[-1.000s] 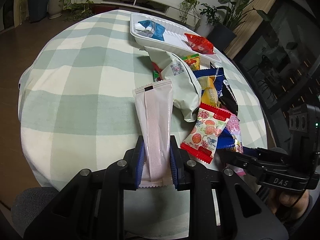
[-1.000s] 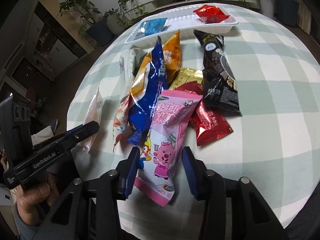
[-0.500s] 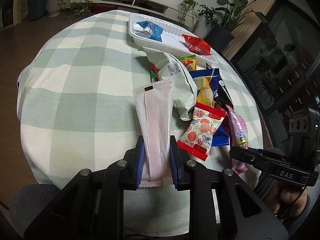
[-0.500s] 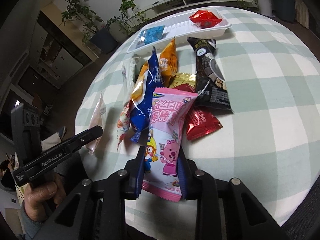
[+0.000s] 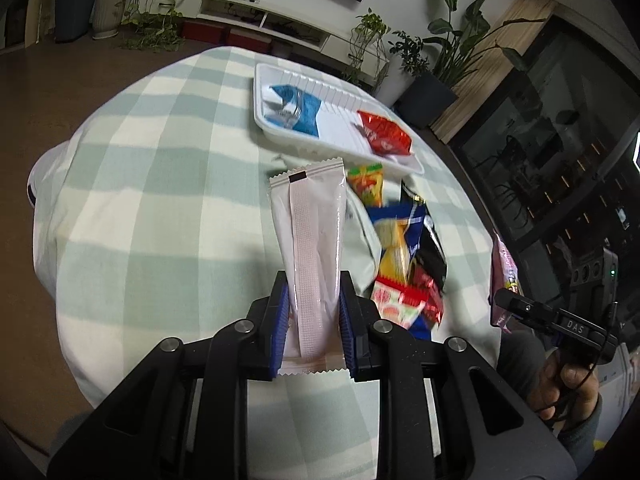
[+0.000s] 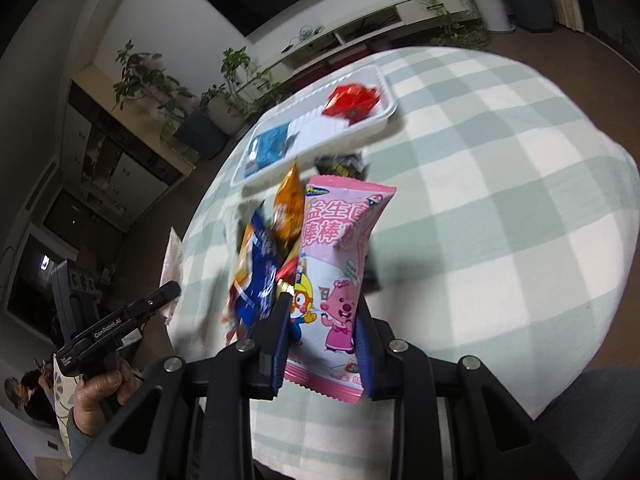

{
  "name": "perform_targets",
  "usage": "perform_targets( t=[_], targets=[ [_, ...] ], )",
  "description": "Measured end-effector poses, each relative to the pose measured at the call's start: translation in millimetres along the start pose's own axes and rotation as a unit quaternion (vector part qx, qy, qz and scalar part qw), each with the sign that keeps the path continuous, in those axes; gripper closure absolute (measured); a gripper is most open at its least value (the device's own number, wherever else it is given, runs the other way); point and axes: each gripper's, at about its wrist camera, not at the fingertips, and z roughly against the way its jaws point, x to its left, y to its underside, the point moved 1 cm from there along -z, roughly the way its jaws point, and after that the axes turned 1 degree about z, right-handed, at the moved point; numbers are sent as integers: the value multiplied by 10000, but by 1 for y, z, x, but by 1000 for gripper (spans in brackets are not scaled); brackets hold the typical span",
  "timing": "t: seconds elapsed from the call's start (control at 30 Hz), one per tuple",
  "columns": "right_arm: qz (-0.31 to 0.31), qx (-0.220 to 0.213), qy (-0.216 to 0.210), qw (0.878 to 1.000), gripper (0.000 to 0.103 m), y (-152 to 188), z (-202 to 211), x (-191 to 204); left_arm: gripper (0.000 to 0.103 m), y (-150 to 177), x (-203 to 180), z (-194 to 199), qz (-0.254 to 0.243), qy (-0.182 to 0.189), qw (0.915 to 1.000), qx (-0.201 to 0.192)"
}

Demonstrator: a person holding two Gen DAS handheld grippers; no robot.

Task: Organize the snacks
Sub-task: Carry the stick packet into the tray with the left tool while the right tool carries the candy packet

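Note:
My left gripper is shut on a long pale pink packet, held off the checked tablecloth. My right gripper is shut on a pink cartoon snack bag, lifted above the pile. A white tray at the far side holds a blue packet and a red packet; the same tray shows in the right wrist view. The loose pile of snacks lies between tray and grippers, with a blue bag and an orange bag in it.
The round table has bare cloth on its left half. Potted plants and a low white shelf stand beyond it. A person's hand holds the other gripper's handle at the lower left of the right wrist view.
The right gripper closed on the pink cartoon bag and lifted it off the pile. The left gripper rose with the pale pink packet and moved nearer the tray.

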Motion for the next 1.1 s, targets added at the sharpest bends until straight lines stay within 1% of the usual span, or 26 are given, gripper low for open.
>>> perform_targets(
  t=[0.07, 0.2, 0.33, 0.37, 0.43, 0.5, 0.53, 0.6, 0.67, 0.73, 0.8, 0.87, 0.93, 1.1],
  targets=[
    [-10, -145, 41, 9999, 73, -14, 8, -6, 82, -16, -2, -1, -29, 39, 10000, -53],
    [77, -430, 59, 9990, 73, -52, 22, -10, 82, -59, -16, -6, -327, -71, 9993, -174],
    [502, -735, 25, 9960, 73, -103, 27, 9, 82, -110, -36, -18, -659, -165, 9973, -286],
    [574, -774, 12, 9953, 73, -111, 26, 13, 82, -119, -41, -21, -719, -176, 9968, -297],
    [802, -886, -11, 9928, 73, -135, 21, 26, 82, -141, -53, -32, -902, -167, 9953, -303],
    [924, -897, -84, 9916, 73, -154, 12, 36, 82, -161, -63, -46, -1048, -141, 9940, -287],
    [995, -860, -160, 9912, 73, -168, 3, 42, 82, -169, -66, -53, -1080, -123, 9937, -262],
    [1085, -793, -185, 9908, 73, -183, -11, 48, 82, -186, -71, -73, -1118, -54, 9936, -172],
    [1191, -679, -209, 9903, 73, -196, -29, 56, 82, -194, -72, -90, -1133, -90, 9935, -83],
    [1291, -458, -188, 9904, 73, -209, -56, 60, 82, -200, -70, -110, -1114, -98, 9937, 44],
    [1312, -278, -125, 9909, 73, -213, -77, 60, 82, -204, -66, -130, -1087, -178, 9938, 155],
    [1331, -27, 39, 9911, 73, -218, -106, 55, 82, -206, -59, -149, -1053, -248, 9938, 246],
    [1286, 131, 135, 9915, 73, -222, -129, 50, 82, -207, -53, -167, -1040, -332, 9934, 342],
    [1383, 483, 379, 9885, 73, -220, -171, 43, 82, -208, -46, -202, -1165, -504, 9905, 519]
  ],
)
